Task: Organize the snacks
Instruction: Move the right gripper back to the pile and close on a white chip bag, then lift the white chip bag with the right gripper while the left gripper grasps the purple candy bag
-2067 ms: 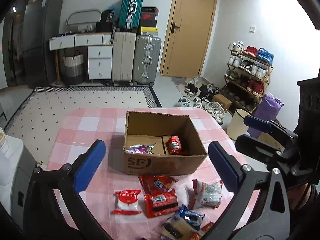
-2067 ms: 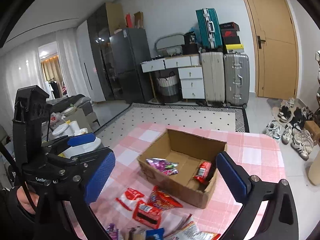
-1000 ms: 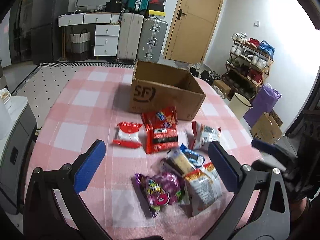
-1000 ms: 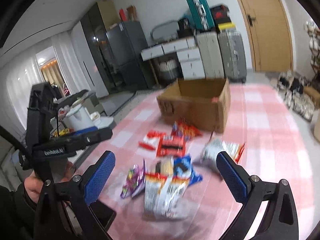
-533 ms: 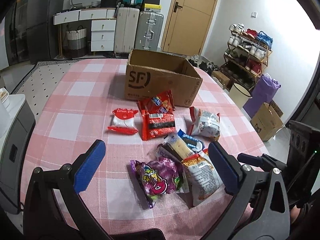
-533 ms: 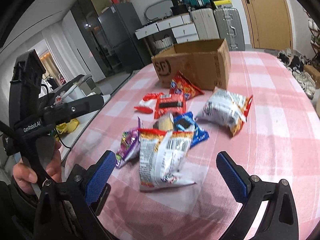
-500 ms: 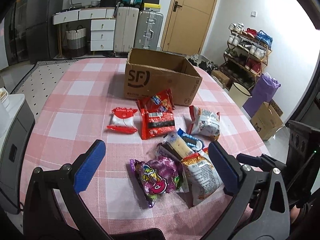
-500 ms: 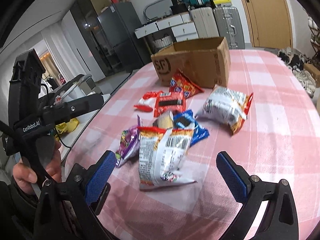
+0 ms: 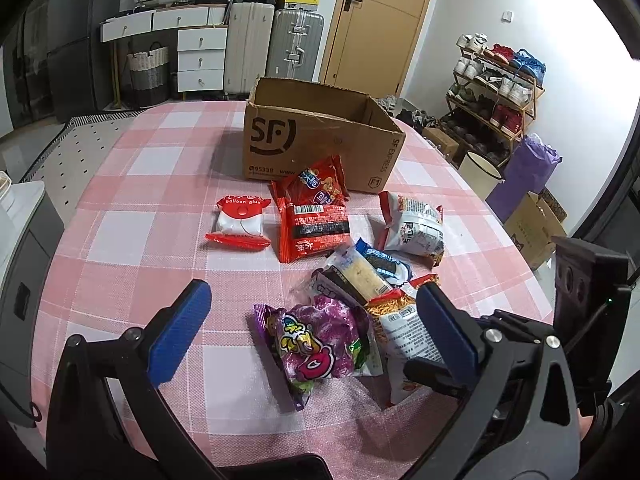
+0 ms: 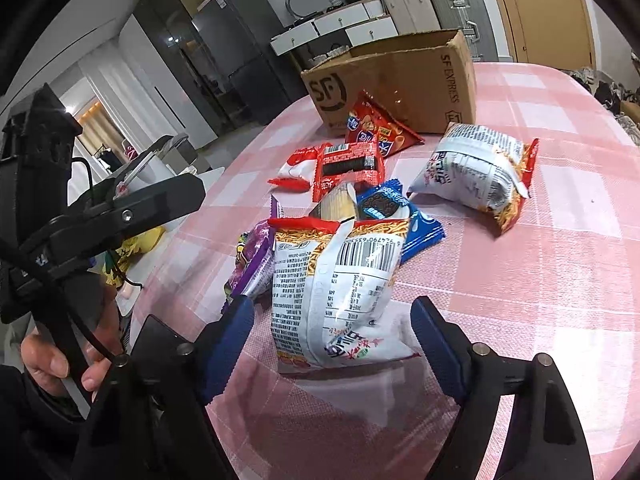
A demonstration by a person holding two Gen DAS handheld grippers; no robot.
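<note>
home: suitcases (image 9: 294,40), shoe rack (image 9: 496,96), fridge (image 10: 240,52)

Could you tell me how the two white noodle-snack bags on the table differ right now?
The near noodle bag sits between the right gripper fingers, jaws open; the far noodle bag lies alone, near the cardboard box. The near one overlaps the blue cookie pack; the far one touches no other snack. Both show printed white backs with red ends.

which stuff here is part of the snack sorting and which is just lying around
Part of the job:
cardboard box
noodle snack bag, between the open right gripper fingers
purple candy bag, ahead of the open left gripper
other loose packets on the table

Just lying about:
suitcases
shoe rack
white drawers
</note>
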